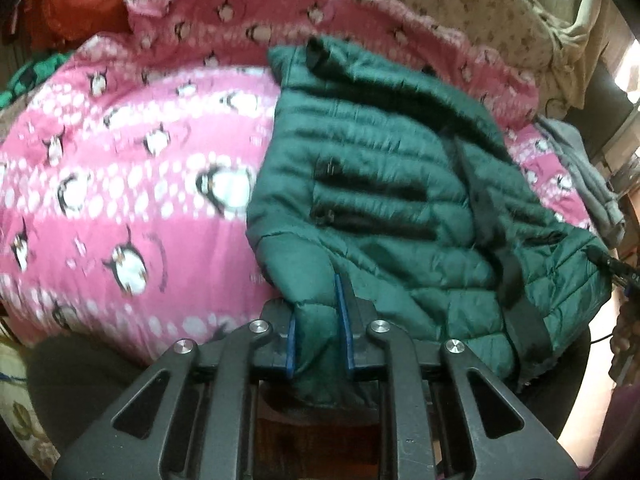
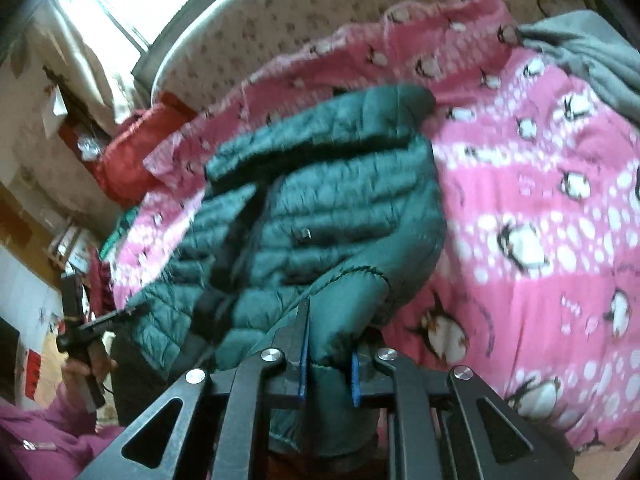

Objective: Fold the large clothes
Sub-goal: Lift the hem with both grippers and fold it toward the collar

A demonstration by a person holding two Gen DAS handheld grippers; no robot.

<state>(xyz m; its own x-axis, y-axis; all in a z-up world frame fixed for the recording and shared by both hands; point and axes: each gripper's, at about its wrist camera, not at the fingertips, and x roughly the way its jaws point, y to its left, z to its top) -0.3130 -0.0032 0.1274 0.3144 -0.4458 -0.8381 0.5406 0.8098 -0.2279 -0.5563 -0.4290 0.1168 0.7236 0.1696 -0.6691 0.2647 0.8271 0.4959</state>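
A dark green quilted puffer jacket [image 1: 392, 168] lies spread on a pink penguin-print blanket [image 1: 120, 152]. My left gripper [image 1: 318, 320] is shut on the jacket's near left corner, fabric bunched between its blue pads. In the right wrist view the same jacket [image 2: 320, 200] hangs forward from my right gripper [image 2: 330, 354], which is shut on its other near corner. The left gripper [image 2: 84, 332] and the hand holding it show at the far left of that view. The right gripper's tip [image 1: 612, 266] shows at the right edge of the left wrist view.
A grey garment [image 1: 588, 168] lies on the blanket's right side, also seen in the right wrist view [image 2: 592, 56]. A red cushion [image 2: 132, 152] and a floral headboard [image 2: 300, 24] stand behind. A green cloth [image 1: 28, 76] lies at the far left.
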